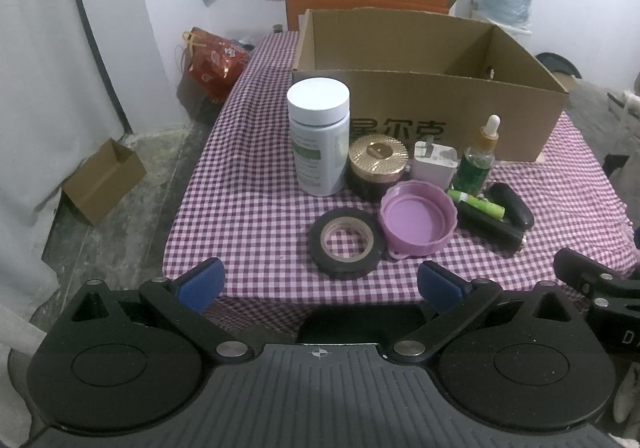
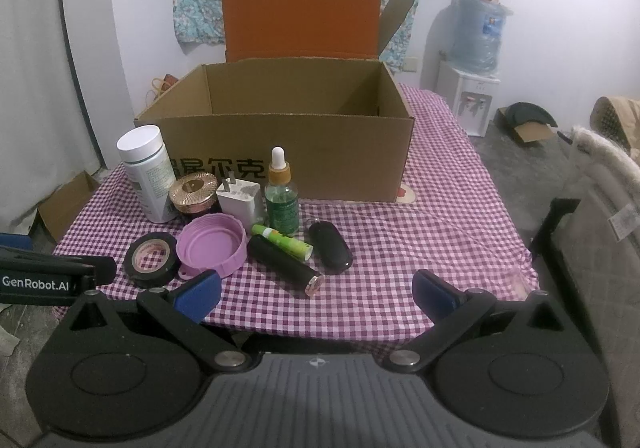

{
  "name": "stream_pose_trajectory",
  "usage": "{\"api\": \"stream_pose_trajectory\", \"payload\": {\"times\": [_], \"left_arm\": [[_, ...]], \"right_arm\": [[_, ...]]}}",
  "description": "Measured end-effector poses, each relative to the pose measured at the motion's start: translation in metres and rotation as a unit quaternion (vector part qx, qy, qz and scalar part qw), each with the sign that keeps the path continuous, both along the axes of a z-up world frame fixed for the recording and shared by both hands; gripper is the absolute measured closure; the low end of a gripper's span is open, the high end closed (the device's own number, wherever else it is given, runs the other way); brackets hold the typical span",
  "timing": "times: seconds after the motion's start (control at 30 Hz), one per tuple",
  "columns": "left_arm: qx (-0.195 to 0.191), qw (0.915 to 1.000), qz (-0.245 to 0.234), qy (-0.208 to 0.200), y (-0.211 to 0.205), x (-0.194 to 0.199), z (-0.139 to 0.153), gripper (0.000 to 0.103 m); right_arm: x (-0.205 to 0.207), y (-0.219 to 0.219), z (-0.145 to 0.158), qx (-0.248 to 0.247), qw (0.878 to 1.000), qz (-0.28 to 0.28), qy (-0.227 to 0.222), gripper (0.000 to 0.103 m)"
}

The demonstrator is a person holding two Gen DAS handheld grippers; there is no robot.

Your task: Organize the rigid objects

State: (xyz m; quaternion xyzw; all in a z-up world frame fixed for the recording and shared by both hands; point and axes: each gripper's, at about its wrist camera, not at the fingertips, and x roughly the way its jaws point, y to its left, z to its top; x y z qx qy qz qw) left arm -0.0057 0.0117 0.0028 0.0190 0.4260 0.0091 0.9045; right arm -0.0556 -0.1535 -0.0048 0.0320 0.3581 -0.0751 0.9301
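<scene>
An open cardboard box (image 1: 424,104) (image 2: 288,152) stands at the back of the checked table. In front of it are a white bottle (image 1: 319,136) (image 2: 146,172), a gold-lidded jar (image 1: 378,164) (image 2: 193,192), a white charger (image 1: 434,166) (image 2: 240,198), a green dropper bottle (image 1: 478,162) (image 2: 282,200), a purple lid (image 1: 416,220) (image 2: 211,246), a black tape roll (image 1: 346,242) (image 2: 152,258), a green tube (image 1: 476,204) (image 2: 286,242), a black cylinder (image 2: 286,266) and a black oval case (image 2: 331,246). My left gripper (image 1: 320,286) and right gripper (image 2: 316,296) are open and empty, at the table's near edge.
A small cardboard box (image 1: 104,184) lies on the floor at the left, with a red bag (image 1: 214,66) behind it. A water dispenser (image 2: 474,88) stands at the right rear. A chair (image 2: 600,208) is close on the right. The left gripper also shows in the right wrist view (image 2: 52,276).
</scene>
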Motion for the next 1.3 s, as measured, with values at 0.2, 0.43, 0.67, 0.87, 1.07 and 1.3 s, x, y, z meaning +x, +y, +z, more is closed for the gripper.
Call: {"api": "stream_pose_trajectory", "payload": {"times": [0.2,0.43,0.67,0.87,1.07,1.3], "left_arm": [[0.001,1.0000,0.000,0.000,0.001,0.000,0.000,0.000],[0.001,1.0000,-0.001,0.000,0.000,0.001,-0.001,0.000],[0.007,0.9999,-0.009,0.003,-0.007,0.005,-0.003,0.000],[0.010,0.9996,-0.025,-0.007,-0.013,0.007,-0.003,0.000],[0.006,0.9973,-0.071,-0.020,-0.024,0.010,-0.007,0.000],[-0.008,0.9915,-0.126,-0.033,-0.039,0.021,-0.015,0.000]], "right_arm": [[0.001,0.000,0.000,0.001,1.000,-0.001,0.001,0.000],[0.002,-0.001,0.000,0.006,1.000,-0.003,0.000,0.000],[0.002,-0.006,0.000,0.010,1.000,-0.010,-0.002,0.000],[0.003,-0.013,-0.002,0.021,1.000,-0.014,-0.004,0.000],[-0.001,-0.032,-0.008,0.057,0.998,-0.019,-0.017,0.000],[0.001,-0.059,-0.020,0.098,0.995,-0.017,-0.021,0.004]]}}
